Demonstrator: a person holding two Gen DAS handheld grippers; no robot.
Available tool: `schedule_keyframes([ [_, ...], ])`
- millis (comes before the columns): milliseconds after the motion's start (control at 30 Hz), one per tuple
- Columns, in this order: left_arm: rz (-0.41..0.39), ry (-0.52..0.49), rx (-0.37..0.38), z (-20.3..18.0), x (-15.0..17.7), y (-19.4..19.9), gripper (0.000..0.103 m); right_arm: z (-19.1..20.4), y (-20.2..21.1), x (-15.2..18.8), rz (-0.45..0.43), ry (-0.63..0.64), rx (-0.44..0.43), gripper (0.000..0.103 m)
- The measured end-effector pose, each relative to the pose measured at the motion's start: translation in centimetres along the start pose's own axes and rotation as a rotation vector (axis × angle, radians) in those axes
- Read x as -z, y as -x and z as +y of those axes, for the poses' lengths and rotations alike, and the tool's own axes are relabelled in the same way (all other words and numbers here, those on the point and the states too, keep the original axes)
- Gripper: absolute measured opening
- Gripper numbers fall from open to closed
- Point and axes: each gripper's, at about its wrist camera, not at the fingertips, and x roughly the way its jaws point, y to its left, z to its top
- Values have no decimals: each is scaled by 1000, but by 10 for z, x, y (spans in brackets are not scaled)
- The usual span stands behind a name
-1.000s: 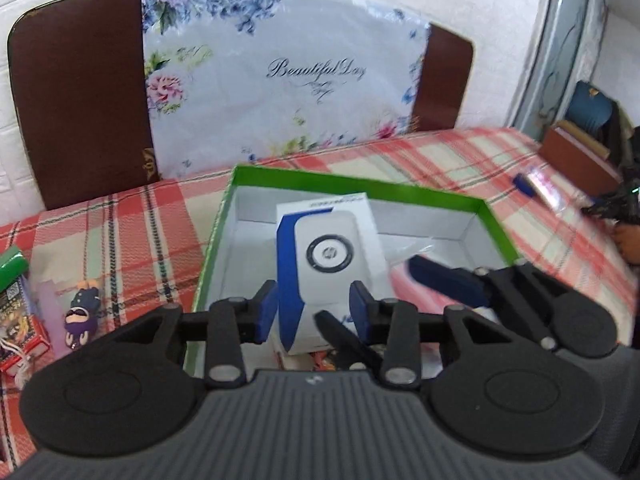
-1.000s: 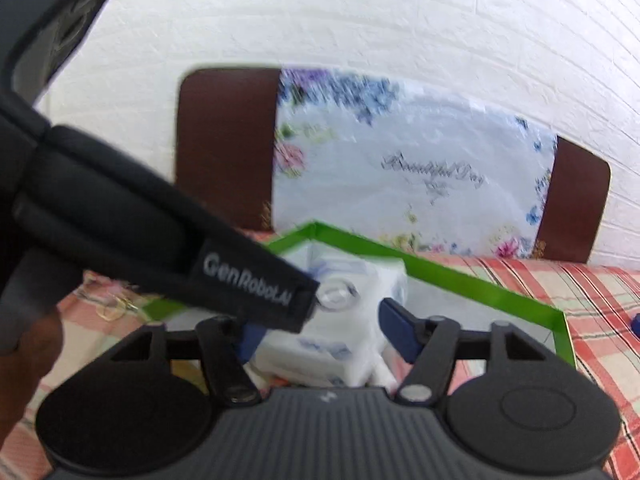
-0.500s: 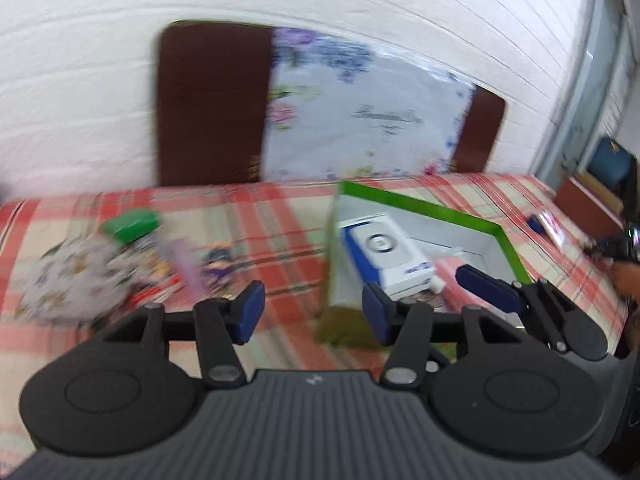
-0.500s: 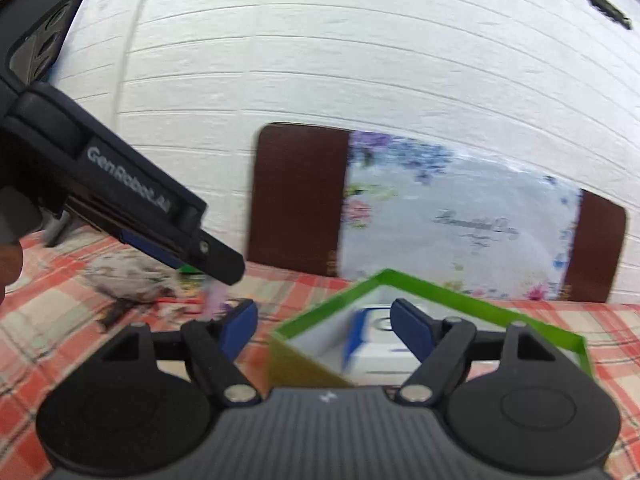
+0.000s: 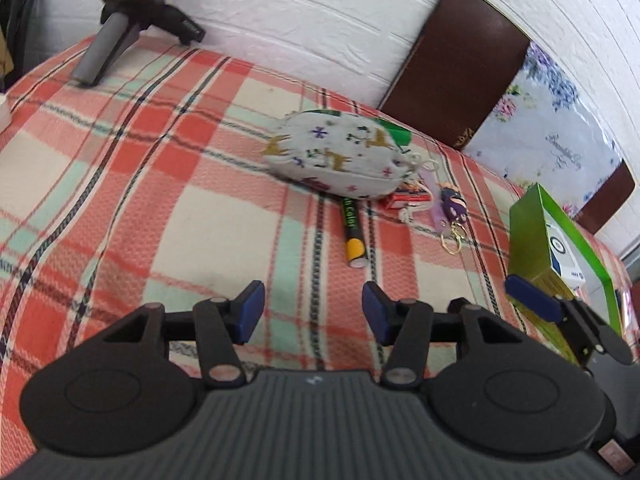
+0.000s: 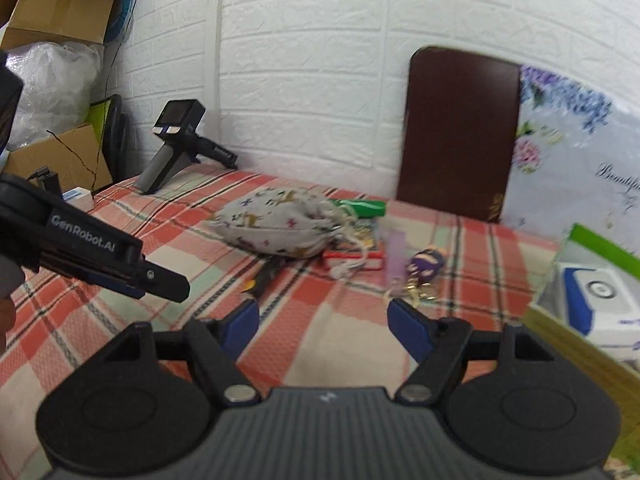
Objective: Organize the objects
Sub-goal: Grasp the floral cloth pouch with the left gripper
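The left gripper (image 5: 313, 312) hovers above the plaid-covered worktop (image 5: 132, 184) with its jaws spread wide and nothing between them. The right gripper (image 6: 323, 326) is likewise held over the cloth, jaws apart and empty; in the left wrist view it shows at the right edge beside the green box (image 5: 532, 236). Ahead of both, in the middle of the worktop, lies a grey drawstring pouch (image 5: 336, 158) printed with gold reindeer. A green object (image 5: 396, 133) peeks out from behind its far end, and a black marker with an orange band (image 5: 353, 236) sticks out from under its near side, pointing toward the left gripper. Just right of the pouch sit a small red box (image 5: 408, 199), a lilac strap (image 5: 436, 204) and a purple figure keychain (image 5: 454, 208) with a gold clasp. Farther right stands the green box, open, with a white and blue carton (image 6: 600, 300) inside it. At the far left a handheld device (image 5: 128, 20) rests on the cloth by the white brick wall (image 5: 300, 20). A brown board with a floral panel (image 6: 460, 132) leans against that wall.
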Motion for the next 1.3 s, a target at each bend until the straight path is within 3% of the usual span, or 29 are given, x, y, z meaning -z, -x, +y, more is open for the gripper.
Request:
schedule_keyframes([
  [133, 1, 52, 28, 17, 1, -2, 56, 12, -17, -6, 33, -1, -19, 73],
  [433, -26, 86, 12, 38, -1, -3, 56, 38, -38, -14, 55, 41, -41, 73],
  [867, -39, 113, 19, 53, -4, -3, 56, 46, -94, -29, 104, 18, -57, 73],
  [1000, -67, 107, 15, 61, -22, -3, 56, 38, -109, -38, 100, -32, -48, 73],
  [1133, -85, 70, 109, 56, -58, -14, 56, 30, -115, -46, 79, -49, -36, 73],
  [1200, -94, 44, 150, 48, -74, -25, 61, 25, -114, -49, 52, -60, -23, 73],
  [1300, -92, 39, 194, 40, -92, -46, 78, 18, -105, -50, -22, -48, 6, 76],
])
